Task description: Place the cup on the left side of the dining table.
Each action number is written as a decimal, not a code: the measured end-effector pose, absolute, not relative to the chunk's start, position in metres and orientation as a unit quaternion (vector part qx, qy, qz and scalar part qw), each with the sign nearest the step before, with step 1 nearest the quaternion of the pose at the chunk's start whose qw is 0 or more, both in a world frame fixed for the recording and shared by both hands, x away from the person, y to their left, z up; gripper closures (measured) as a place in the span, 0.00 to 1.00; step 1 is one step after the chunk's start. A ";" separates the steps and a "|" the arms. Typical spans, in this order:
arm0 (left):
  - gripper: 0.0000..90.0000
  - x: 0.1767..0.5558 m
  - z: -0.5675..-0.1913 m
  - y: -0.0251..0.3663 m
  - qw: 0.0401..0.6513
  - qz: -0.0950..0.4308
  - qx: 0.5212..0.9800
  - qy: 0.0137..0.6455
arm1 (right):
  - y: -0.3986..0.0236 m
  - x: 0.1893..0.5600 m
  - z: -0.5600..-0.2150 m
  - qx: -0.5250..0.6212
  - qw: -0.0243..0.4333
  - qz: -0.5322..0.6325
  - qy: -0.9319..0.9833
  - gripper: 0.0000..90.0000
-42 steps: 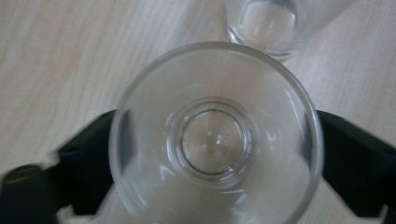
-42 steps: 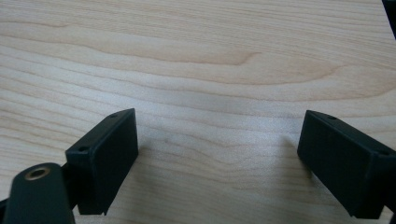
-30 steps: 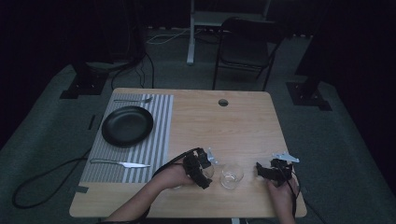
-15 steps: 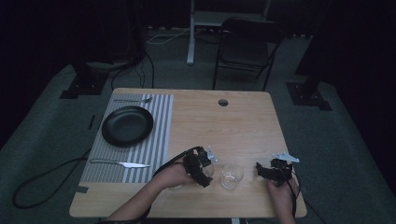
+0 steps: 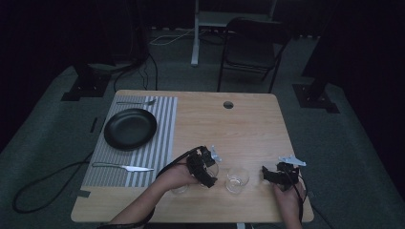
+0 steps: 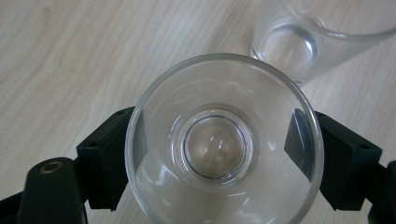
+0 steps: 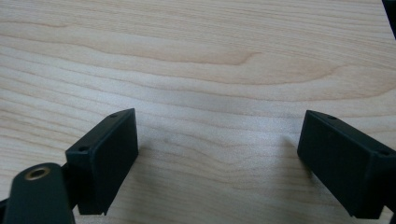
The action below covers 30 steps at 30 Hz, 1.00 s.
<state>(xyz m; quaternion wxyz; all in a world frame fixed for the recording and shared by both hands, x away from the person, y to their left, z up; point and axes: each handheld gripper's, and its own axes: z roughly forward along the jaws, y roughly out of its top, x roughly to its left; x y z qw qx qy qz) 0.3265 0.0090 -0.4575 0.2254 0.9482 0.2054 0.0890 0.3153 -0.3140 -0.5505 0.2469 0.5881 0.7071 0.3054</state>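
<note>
The left gripper (image 6: 224, 149) is clamped on a clear drinking glass (image 6: 224, 144): its two black, blocky jaws press the glass's round wall from either side. Seen from above in the left gripper view, the glass is smooth and transparent, with a thin circular rim and a thick, lens-like base that shows as concentric rings. In the high view this gripper (image 5: 203, 167) sits at the near middle of the table (image 5: 229, 129), gripped by the person's left hand (image 5: 174, 177).

A second clear glass (image 5: 237, 180) stands on the table just right of the held one, between the two grippers; in the left gripper view its rounded base (image 6: 292, 46) shows close beyond the held glass, apart from it.

The right gripper (image 5: 281, 174) rests near the right near edge of the table, with a grey three-cornered plate on top. Its matte black jaws stand wide apart over bare wood, nothing between them (image 7: 219, 158).

The table top is pale wood with wavy grain and a round cable hole (image 5: 228, 104) near its far edge. On the left lies a grey-and-white striped placemat (image 5: 165, 138) bearing a round black plate (image 5: 130, 129), a metal fork (image 5: 136, 102) on the far side and a metal knife (image 5: 123, 167) on the near side. Beyond the table stands a dark folding chair (image 5: 253, 52).
</note>
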 end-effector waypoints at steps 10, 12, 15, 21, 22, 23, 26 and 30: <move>0.21 0.340 -0.444 0.016 0.238 0.093 0.939 0.228 | -0.314 0.315 -0.550 0.589 0.247 0.306 0.706 0.13; 0.21 0.344 -0.441 0.019 0.242 0.098 0.936 0.237 | -0.314 0.315 -0.550 0.589 0.246 0.305 0.706 0.13; 0.21 0.348 -0.439 0.024 0.246 0.100 0.932 0.248 | -0.314 0.315 -0.550 0.588 0.247 0.306 0.707 0.13; 0.21 0.355 -0.435 0.036 0.245 0.111 0.924 0.271 | -0.314 0.315 -0.550 0.588 0.247 0.305 0.707 0.13; 0.21 0.357 -0.434 0.039 0.247 0.111 0.922 0.278 | -0.314 0.315 -0.550 0.588 0.247 0.305 0.707 0.13; 0.21 0.359 -0.433 0.042 0.248 0.112 0.920 0.282 | -0.314 0.315 -0.550 0.588 0.247 0.305 0.707 0.13; 0.21 0.363 -0.431 0.051 0.244 0.121 0.917 0.293 | -0.314 0.315 -0.551 0.587 0.248 0.306 0.707 0.13; 0.21 0.369 -0.427 0.064 0.243 0.127 0.910 0.310 | -0.314 0.315 -0.551 0.588 0.247 0.305 0.707 0.13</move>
